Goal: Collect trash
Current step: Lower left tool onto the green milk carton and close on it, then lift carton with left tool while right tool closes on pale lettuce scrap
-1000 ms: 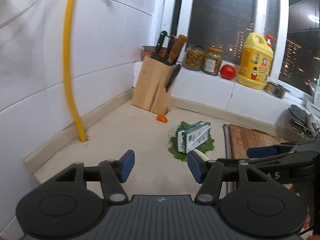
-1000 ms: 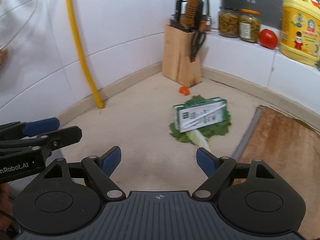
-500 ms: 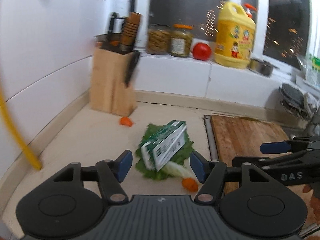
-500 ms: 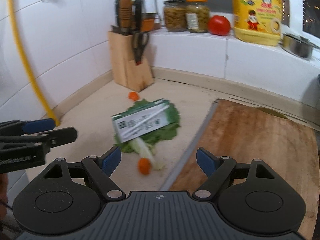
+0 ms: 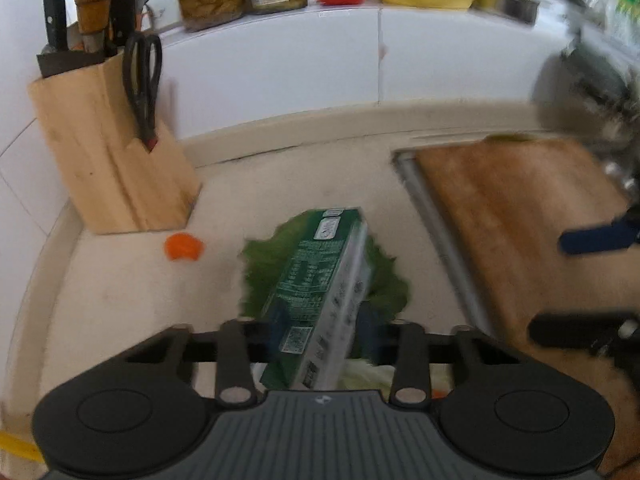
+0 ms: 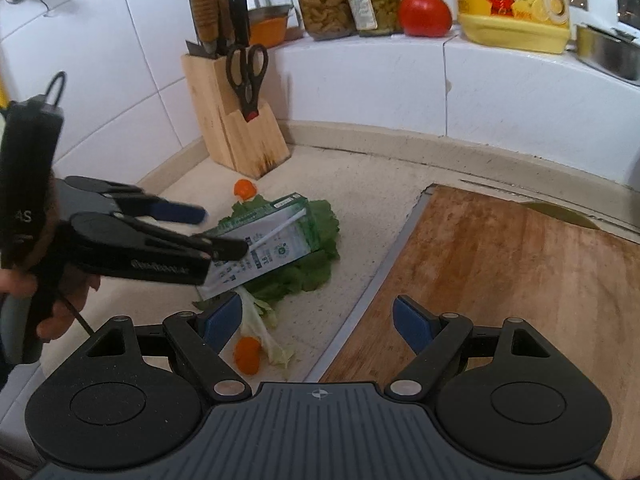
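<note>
Left gripper [image 5: 316,330] is closing its jaws around the near end of the green carton [image 5: 320,292], which is lying tilted between them; whether the pads are pressing yet is hard to tell through the blur; the right gripper [image 6: 318,318] is hanging wide open with nothing in it, just on the carton's near side. To grip well, I judge the left jaws should be squeezing the carton's broad faces squarely and lifting straight up, so the lettuce leaf [image 6: 316,248] underneath is not being dragged along. The carton is looking long and thin-walled, green with white print and a straw on one face, likely crushing easily; it is resting on the leaf, beside the cutting board [image 6: 520,280]'s left edge, with carrot slices [image 6: 247,354] lying at either end of it.
</note>
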Demonstrator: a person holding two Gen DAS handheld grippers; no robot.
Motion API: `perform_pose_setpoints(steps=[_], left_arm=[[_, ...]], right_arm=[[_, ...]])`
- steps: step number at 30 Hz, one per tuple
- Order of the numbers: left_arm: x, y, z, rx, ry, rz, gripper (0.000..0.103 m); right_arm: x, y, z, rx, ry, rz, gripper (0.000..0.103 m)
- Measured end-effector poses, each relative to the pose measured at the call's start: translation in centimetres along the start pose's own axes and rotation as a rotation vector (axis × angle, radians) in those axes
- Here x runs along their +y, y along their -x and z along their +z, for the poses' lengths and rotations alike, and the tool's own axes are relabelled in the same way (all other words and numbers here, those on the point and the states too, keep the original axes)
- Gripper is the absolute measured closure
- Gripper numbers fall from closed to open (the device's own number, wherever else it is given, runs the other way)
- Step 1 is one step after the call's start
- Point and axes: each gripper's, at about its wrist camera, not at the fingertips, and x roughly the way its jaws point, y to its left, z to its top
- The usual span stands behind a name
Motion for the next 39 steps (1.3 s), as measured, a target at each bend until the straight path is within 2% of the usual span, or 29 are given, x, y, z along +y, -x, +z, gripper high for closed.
perform_pose_setpoints(steps=[1,3,5,6,8,11,12,13,14,16,19,21,22,24,27,33,34,39], left_arm=[[-0.1,0.1,-0.1,-0.002,-0.001,0.011,0.087],[0.8,1.4,-0.1,-0.016,0.073,-0.049,0.101],[2.1,3.5,-0.4,-0.042,0.16,-0.135,0.103],[2.4,4.7,-0.8,-0.062,0.167,-0.141,0.103],[2.5,6.1,-1.0,-0.07,0.14,-0.124,0.103],[2.4,6.2,-0.2,-0.107,0.073,-0.094,0.103],[2.5,5.6,0.3,-0.121,0.04,-0.098,0.1],[2.6,4.7,0.8,-0.107,-0.01,-0.145,0.082],[2.6,3.8,1.1,-0.091,-0.035,-0.174,0.059],[2.4,1.8,1.4,-0.043,-0.042,-0.158,0.049],[2.0,-1.3,1.3,0.064,-0.078,-0.15,0.049],[1.7,-2.4,1.2,0.091,-0.073,-0.123,0.055],[1.6,-2.6,1.3,0.095,-0.065,-0.126,0.062],[1.6,-2.3,1.4,0.085,-0.024,-0.132,0.064],[2.1,-0.1,0.8,0.041,0.044,-0.154,0.072],[4.6,5.2,-2.8,-0.009,0.211,-0.194,0.072],[5.0,6.0,-3.9,-0.013,0.233,-0.185,0.072],[5.9,8.3,-9.3,0.001,0.31,-0.038,0.072]], right_arm=[[-0.2,-0.4,0.1,0.0,-0.001,0.0,0.016],[-0.6,-1.1,0.4,0.002,-0.006,-0.003,0.02],[-0.8,-1.4,0.5,0.003,-0.008,-0.004,0.027],[-0.9,-1.5,0.5,0.001,-0.007,0.001,0.032],[-1.0,-1.5,0.4,-0.004,-0.01,0.006,0.041],[-1.0,-1.9,0.3,0.016,-0.022,0.015,0.041],[-1.0,-2.1,0.3,0.024,-0.027,0.018,0.039],[-1.0,-2.2,0.3,0.029,-0.032,0.021,0.039],[-0.9,-2.3,0.2,0.032,-0.033,0.023,0.038],[-0.7,-2.1,0.1,0.031,-0.026,0.025,0.028],[-0.6,-1.8,0.1,0.017,-0.002,0.028,0.027],[-0.7,-1.9,0.1,0.015,-0.006,0.036,0.027],[-0.8,-2.2,0.1,0.019,-0.007,0.041,0.028],[-0.9,-2.6,0.0,0.02,-0.01,0.04,0.032],[-1.2,-3.0,0.0,0.032,-0.028,0.049,0.049],[-1.4,-2.7,0.0,0.026,-0.028,0.043,0.055],[-1.3,-2.6,0.1,0.024,-0.024,0.044,0.055],[0.4,-3.0,0.3,0.032,0.036,0.073,0.053]])
